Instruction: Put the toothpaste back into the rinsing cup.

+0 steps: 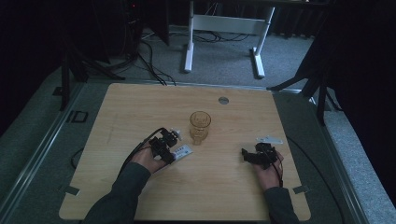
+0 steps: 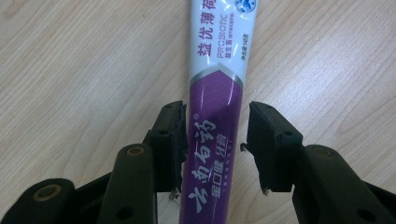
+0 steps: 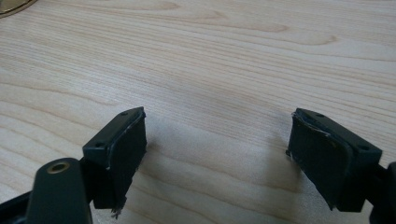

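Toothpaste tube (image 2: 217, 116), purple and white, flat on the wooden worktop (image 1: 224, 186), just left of an amber glass tumbler (image 1: 200, 126) standing upright near mid-worktop. Left gripper (image 2: 215, 149) straddling the tube's purple end, jaws apart: one pad against the tube's side, the other a sliver clear. Right gripper (image 3: 217, 154) low over bare wood at the worktop's right, jaws spread wide, nothing between them. Well apart from the tube and tumbler.
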Tool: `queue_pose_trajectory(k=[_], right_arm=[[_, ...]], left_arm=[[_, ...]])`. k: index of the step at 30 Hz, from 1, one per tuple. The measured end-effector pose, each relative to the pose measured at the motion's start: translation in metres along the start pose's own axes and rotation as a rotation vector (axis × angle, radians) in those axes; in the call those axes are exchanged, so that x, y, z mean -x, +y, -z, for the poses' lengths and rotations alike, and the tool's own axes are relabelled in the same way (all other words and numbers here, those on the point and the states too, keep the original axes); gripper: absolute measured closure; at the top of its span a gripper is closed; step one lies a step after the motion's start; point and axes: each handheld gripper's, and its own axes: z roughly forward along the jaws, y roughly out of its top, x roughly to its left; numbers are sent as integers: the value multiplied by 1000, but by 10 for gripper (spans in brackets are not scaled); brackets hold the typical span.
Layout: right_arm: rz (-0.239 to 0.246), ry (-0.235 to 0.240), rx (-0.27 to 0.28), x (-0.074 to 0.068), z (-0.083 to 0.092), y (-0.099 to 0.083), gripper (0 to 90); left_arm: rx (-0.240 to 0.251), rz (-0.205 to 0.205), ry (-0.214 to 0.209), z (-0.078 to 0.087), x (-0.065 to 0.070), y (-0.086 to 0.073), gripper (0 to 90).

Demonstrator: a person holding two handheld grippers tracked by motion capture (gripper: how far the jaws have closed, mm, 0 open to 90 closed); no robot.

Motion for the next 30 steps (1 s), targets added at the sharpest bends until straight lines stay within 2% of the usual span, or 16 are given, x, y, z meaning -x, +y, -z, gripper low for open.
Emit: queue_pose_trajectory(k=[9, 18, 30], right_arm=[[0, 0, 0, 0, 0, 0, 189], [0, 0, 0, 0, 0, 0, 189], [0, 0, 0, 0, 0, 0, 189]], left_arm=[[-9, -6, -1, -2, 0, 0, 561], [-11, -6, 7, -4, 1, 0, 516], [-51, -6, -2, -11, 0, 0, 501]])
